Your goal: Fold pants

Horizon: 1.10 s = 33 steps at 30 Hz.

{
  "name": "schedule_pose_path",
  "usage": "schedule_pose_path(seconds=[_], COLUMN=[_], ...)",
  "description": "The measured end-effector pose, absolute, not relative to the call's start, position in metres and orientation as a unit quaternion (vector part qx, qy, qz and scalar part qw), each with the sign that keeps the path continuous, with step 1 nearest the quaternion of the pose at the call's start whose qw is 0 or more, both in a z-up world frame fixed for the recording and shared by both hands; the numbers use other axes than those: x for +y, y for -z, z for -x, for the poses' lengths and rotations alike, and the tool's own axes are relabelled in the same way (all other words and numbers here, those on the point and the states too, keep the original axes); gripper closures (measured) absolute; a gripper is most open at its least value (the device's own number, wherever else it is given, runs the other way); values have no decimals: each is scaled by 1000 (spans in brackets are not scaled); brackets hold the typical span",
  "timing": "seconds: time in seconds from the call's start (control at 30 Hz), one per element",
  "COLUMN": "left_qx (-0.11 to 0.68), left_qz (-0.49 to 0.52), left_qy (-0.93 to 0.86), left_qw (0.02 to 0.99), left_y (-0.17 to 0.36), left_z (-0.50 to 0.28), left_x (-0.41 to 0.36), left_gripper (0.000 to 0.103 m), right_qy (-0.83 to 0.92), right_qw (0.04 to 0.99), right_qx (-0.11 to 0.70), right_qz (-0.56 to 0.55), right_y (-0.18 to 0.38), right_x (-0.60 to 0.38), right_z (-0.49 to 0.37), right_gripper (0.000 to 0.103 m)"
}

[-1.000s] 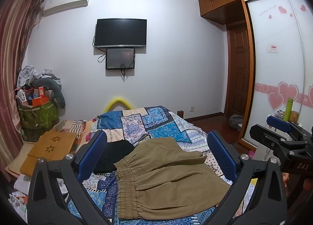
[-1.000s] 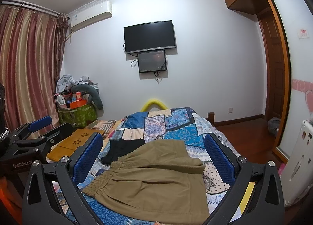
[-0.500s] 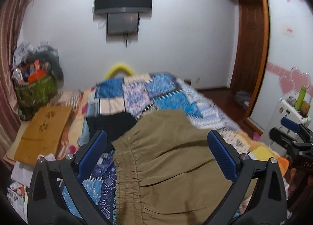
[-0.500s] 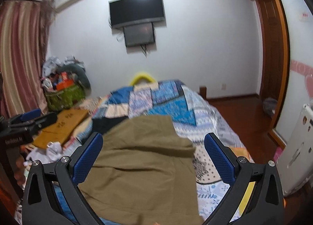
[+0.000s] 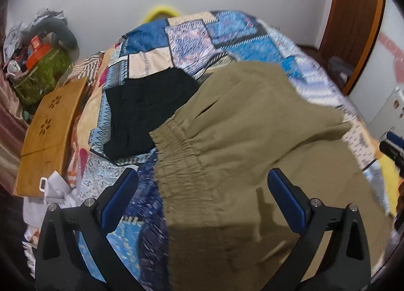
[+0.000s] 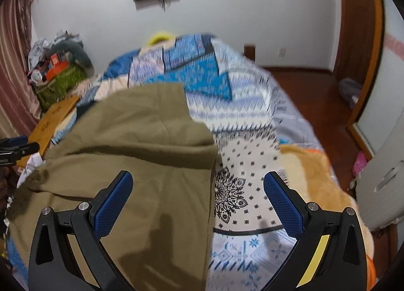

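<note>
A bed with a blue patchwork quilt [image 5: 219, 35] fills most of both views, running from the lower edge up to the white wall at the top. Spread over its near half are the olive pants [image 5: 252, 144], which take the centre and lower right of the left wrist view and the left half of the right wrist view [image 6: 141, 154]. Their gathered elastic waistband [image 5: 176, 149] runs down the middle of the left view, and one cloth edge drops straight down the centre of the right view (the fabric lies in a few loose overlapping layers). Upper left of the waistband lies a black garment [image 5: 149, 109], its corner just beside the pants. At the far left of the left view sits a wooden board [image 5: 50, 129] with flower cut-outs, and above it a green bag [image 5: 43, 73] heaped with clutter.

The left gripper [image 5: 202, 200] hangs above the waistband with its blue pads [image 5: 121, 197] spread wide, clamped on nothing. The right gripper [image 6: 199, 202] is likewise spread, straddling the pants' edge, its left pad [image 6: 113, 207] over olive cloth.
</note>
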<state>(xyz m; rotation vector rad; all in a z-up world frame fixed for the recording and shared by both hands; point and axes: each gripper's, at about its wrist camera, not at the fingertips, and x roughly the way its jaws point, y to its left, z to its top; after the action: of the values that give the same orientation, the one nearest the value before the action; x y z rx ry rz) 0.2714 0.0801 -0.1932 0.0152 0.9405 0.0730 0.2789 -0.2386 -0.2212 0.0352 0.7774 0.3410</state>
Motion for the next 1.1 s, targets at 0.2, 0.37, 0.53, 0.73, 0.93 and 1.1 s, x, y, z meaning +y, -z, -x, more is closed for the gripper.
schedule_pose_path(seconds=[0.2, 0.37, 0.53, 0.73, 0.93, 1.1], left_qx=[489, 521, 527, 518, 504, 509], left_qz=[1, -2, 5, -11, -31, -23], left_qy=[-17, -6, 15, 14, -3, -3], left_qw=[872, 854, 850, 855, 863, 860], left_y=[211, 229, 240, 242, 246, 249], left_z=[-284, -289, -290, -287, -288, -297], left_x=[98, 106, 110, 115, 116, 121], left_gripper=[5, 20, 20, 23, 23, 22], right_qy=[-193, -231, -273, -260, -235, -218], right_qw=[890, 866, 845, 843, 844, 842], right_qx=[412, 442, 459, 470, 481, 493], right_qz=[-24, -36, -10, -28, -21, 2], right_y=[245, 266, 284, 291, 295, 292], right_x=[-235, -230, -212, -213, -211, -206], right_z=[-322, -355, -365, -373, -373, -375], right_gripper=[17, 34, 57, 78, 93, 94])
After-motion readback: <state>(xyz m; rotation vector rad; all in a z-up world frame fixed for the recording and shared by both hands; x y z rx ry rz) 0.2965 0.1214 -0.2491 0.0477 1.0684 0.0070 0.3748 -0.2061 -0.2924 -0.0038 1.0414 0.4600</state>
